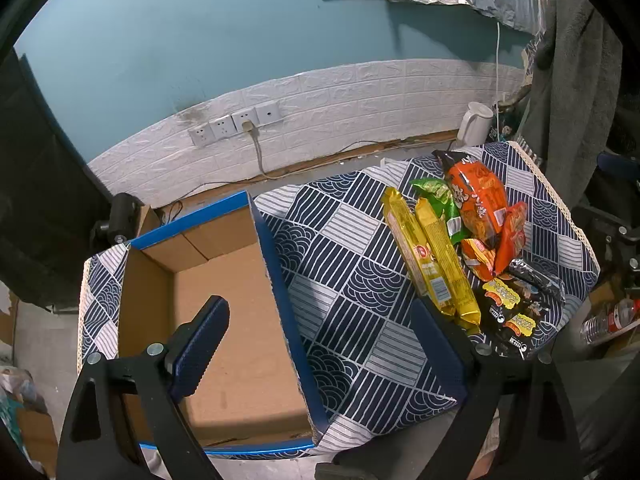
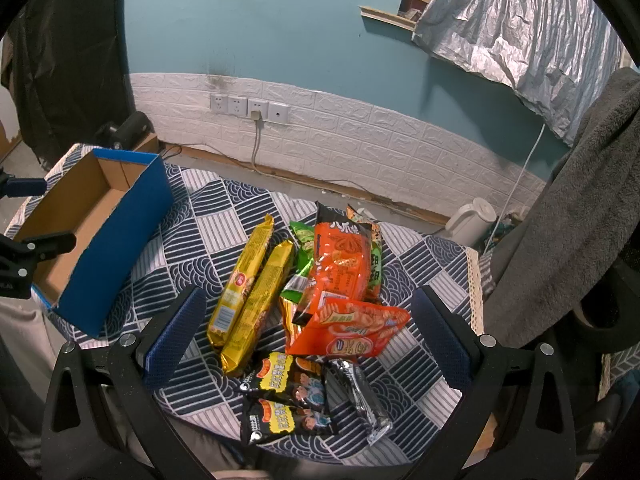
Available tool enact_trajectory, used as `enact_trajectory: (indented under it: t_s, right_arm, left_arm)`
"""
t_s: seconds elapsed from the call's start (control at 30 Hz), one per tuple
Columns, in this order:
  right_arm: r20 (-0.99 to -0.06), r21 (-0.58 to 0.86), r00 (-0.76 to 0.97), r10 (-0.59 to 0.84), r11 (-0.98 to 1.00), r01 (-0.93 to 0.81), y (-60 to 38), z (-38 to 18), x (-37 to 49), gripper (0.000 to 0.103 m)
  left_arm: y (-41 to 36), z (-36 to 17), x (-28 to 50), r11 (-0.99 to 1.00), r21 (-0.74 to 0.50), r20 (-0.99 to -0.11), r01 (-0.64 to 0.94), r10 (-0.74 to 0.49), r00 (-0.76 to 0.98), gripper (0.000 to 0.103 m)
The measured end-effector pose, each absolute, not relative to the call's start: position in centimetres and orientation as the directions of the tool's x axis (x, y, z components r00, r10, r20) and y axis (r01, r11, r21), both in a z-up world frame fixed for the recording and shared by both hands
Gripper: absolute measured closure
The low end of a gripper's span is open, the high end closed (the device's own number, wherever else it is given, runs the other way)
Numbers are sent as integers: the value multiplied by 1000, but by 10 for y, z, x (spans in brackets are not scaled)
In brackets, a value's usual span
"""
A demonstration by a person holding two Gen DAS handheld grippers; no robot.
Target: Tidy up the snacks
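Two yellow packets [image 2: 246, 302] side by side, long axes toward the wall; both hand-held grippers [image 2: 308, 340] spread, empty

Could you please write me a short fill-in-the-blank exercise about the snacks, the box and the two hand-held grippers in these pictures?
1. The cardboard box is blue outside and holds ____ snacks.
2. The two long packets lying side by side are ____ in colour.
3. Both the left hand-held gripper and the right hand-held gripper have their jaws ____.
4. The snacks lie on a patterned ____.

Missing words: no; yellow; open; cloth
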State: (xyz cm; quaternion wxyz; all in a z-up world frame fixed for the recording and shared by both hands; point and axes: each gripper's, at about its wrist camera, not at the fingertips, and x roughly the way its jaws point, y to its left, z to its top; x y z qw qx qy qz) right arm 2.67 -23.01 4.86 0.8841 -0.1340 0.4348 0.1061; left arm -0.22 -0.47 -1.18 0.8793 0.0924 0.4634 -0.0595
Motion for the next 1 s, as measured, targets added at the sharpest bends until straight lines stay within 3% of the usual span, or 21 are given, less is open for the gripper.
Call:
enact_trajectory:
  t_s: [0.53, 1.0]
  right_arm:
    - [-807, -151, 588, 53, 944, -293, -239, 44, 27, 3]
    - [-848, -141, 529, 7, 961, -239, -278, 16, 42, 3]
  left_arm:
    - [-10, -17, 2, 977, 87, -838, 194, -33, 544, 10]
    - [-42, -59, 37, 975, 77, -897, 206, -22, 441, 10]
